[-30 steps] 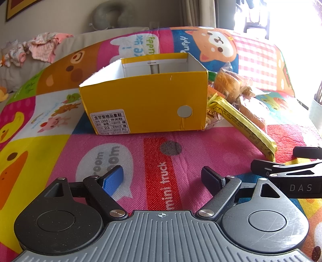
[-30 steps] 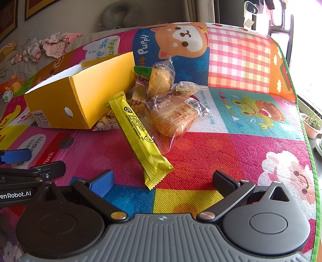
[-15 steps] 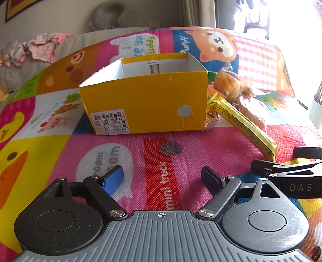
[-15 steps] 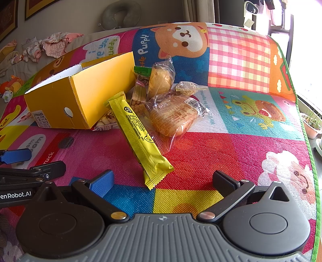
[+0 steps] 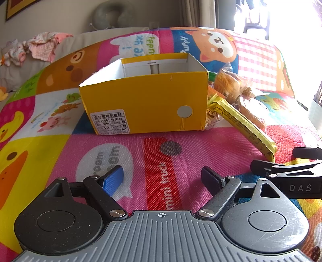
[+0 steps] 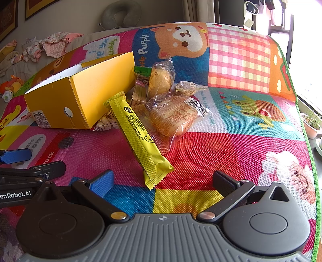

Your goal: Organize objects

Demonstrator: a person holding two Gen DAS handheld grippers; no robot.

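Note:
An open yellow cardboard box [image 5: 145, 104] stands on the colourful play mat [image 5: 181, 145]; it also shows in the right wrist view [image 6: 80, 100]. A pile of wrapped snacks lies against its right side: a long yellow bar [image 6: 138, 137], a clear bag of bread [image 6: 173, 116], a round bun in plastic [image 6: 161, 80], a small nut bag [image 6: 189, 87] and biscuit packs [image 6: 138, 94]. My left gripper [image 5: 163, 179] is open and empty, in front of the box. My right gripper [image 6: 163, 181] is open and empty, just short of the yellow bar's near end.
The mat covers a sofa; its right edge [image 6: 301, 112] drops off toward potted plants [image 6: 312, 123]. Crumpled clothes [image 6: 50, 44] and a grey neck pillow [image 6: 120, 15] lie at the back. The right gripper's side shows in the left view [image 5: 291, 175].

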